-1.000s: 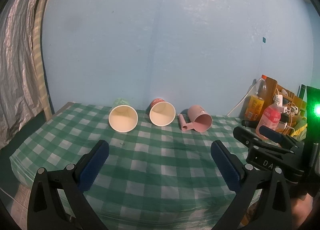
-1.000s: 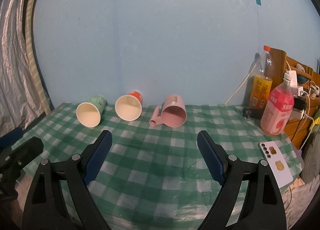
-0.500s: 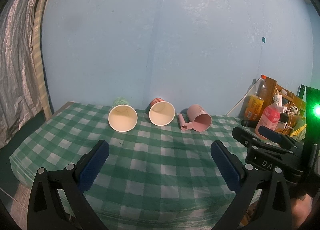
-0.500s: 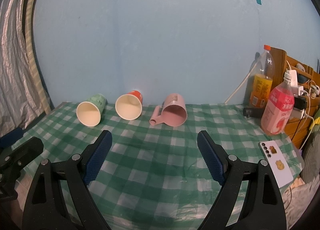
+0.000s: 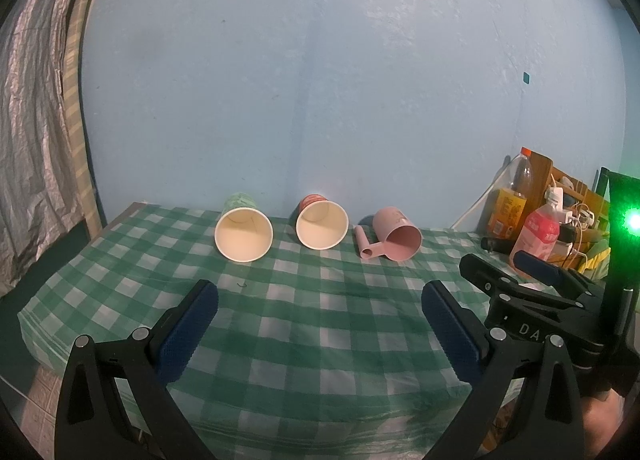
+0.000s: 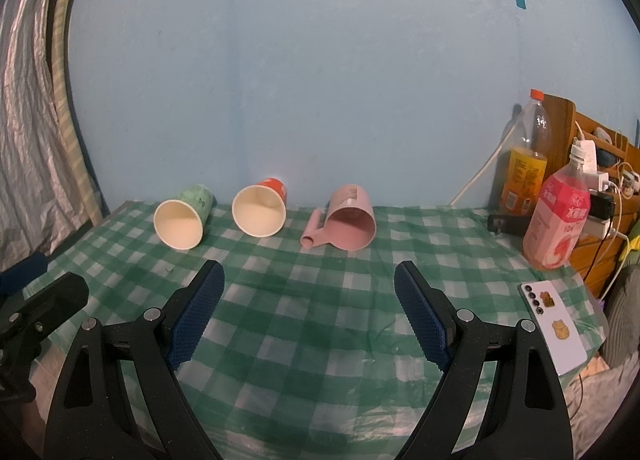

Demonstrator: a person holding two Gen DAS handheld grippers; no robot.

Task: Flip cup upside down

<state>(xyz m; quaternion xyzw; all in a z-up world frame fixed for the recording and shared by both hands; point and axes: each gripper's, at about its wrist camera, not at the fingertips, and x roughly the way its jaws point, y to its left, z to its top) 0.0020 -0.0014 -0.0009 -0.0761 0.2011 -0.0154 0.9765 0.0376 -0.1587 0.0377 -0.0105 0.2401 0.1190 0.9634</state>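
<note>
Cups lie on their sides along the table's (image 6: pixel 320 340) far edge, green cup (image 6: pixel 182 221), red cup (image 6: pixel 260 213), pink mug (image 6: pixel 350 225), so we hold the left gripper (image 5: pixel 320 324) and right gripper (image 6: pixel 310 306) wide, empty, probably approaching.

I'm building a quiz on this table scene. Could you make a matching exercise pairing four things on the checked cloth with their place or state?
Things:
1. green paper cup
2. red paper cup
3. pink mug
4. phone

Descriptions:
A. lying flat near the right edge
B. on its side, handle to the left
C. on its side, leftmost of the row
D. on its side, middle of the row

Pairs: 1-C, 2-D, 3-B, 4-A
</note>
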